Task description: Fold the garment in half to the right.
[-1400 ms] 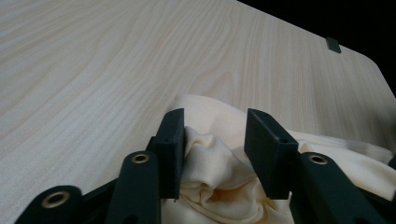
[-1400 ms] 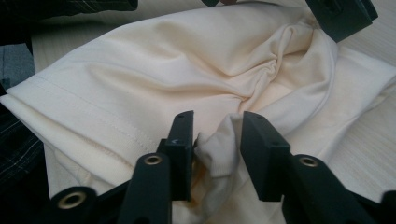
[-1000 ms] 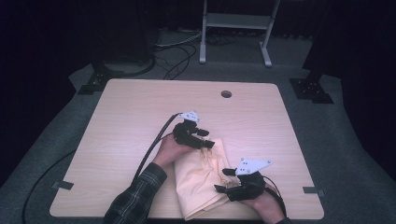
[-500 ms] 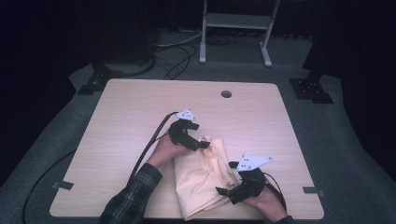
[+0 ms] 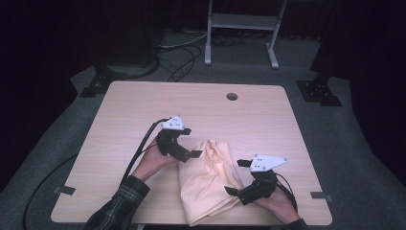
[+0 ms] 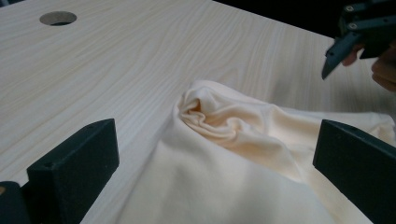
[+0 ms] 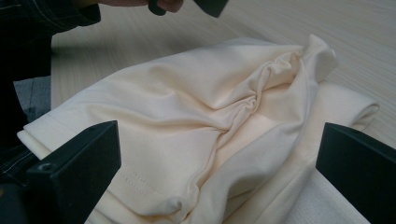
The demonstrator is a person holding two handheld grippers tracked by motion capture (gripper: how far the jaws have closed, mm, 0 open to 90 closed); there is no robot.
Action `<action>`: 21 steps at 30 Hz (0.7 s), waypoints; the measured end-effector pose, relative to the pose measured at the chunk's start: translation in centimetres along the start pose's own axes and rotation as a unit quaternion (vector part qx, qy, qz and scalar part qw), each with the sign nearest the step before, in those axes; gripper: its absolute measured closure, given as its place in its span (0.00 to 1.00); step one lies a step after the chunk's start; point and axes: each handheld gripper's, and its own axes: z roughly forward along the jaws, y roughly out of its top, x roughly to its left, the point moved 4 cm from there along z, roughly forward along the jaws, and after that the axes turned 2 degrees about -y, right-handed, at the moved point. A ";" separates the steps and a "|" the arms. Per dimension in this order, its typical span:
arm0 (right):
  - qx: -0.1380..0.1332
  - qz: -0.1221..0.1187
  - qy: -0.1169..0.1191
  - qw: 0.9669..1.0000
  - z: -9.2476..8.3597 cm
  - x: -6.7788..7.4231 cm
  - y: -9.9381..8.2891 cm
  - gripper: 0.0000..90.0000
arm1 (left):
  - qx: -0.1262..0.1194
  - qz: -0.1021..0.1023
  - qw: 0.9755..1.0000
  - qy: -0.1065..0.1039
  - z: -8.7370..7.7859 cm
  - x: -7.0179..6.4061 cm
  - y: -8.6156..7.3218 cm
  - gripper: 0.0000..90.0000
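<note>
Both the left gripper [image 5: 187, 154] and right gripper [image 5: 235, 194] are standing open beside the cloth [image 5: 210, 184], which is looking soft, light and floppy, best pinched at a hemmed edge.

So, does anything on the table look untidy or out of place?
Yes. The cream cloth is bunched into a puckered knot at its far end instead of lying flat, and its near edge hangs over the table edge. Both grippers are open, apart from it.

Recording lab or studio: bare wooden table [image 5: 143, 110] on grey carpet [image 5: 335, 143], dark surroundings, floor cables [image 5: 182, 57], metal stand [image 5: 242, 24] behind.
</note>
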 end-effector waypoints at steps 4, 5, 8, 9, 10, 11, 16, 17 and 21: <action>-0.003 -0.003 0.001 1.000 0.1 0.0 0.0 0.00 | -0.003 0.008 1.000 0.004 -1.2 -0.9 -0.8 0.00; -0.004 -0.004 0.000 1.000 0.2 0.1 0.0 0.00 | -0.005 0.009 1.000 0.004 -1.6 -1.4 -1.3 0.00; -0.006 -0.005 0.000 1.000 0.3 0.0 0.0 0.00 | -0.005 0.010 1.000 0.001 -1.9 -1.9 -1.8 0.00; -0.006 -0.004 0.001 1.000 0.3 0.0 0.0 0.00 | -0.005 0.015 1.000 0.000 -2.2 -2.5 -2.2 0.00; -0.006 -0.004 0.001 1.000 0.3 0.0 0.0 0.00 | -0.005 0.015 1.000 0.000 -2.2 -2.5 -2.2 0.00; -0.008 -0.002 0.001 1.000 0.3 0.0 -0.1 0.00 | -0.006 0.016 1.000 -0.003 -2.3 -2.8 -2.6 0.00; -0.009 0.002 0.000 1.000 0.3 -0.1 -0.1 0.00 | 0.004 0.025 1.000 -0.013 -2.0 -4.0 -3.7 0.00; -0.011 0.001 0.001 1.000 0.2 -0.1 -0.1 0.00 | 0.012 0.030 0.999 -0.021 -1.5 -4.5 -4.1 0.00; -0.010 0.000 0.001 1.000 0.3 -0.1 -0.1 0.00 | 0.034 0.037 0.998 -0.032 0.0 -5.1 -4.8 0.00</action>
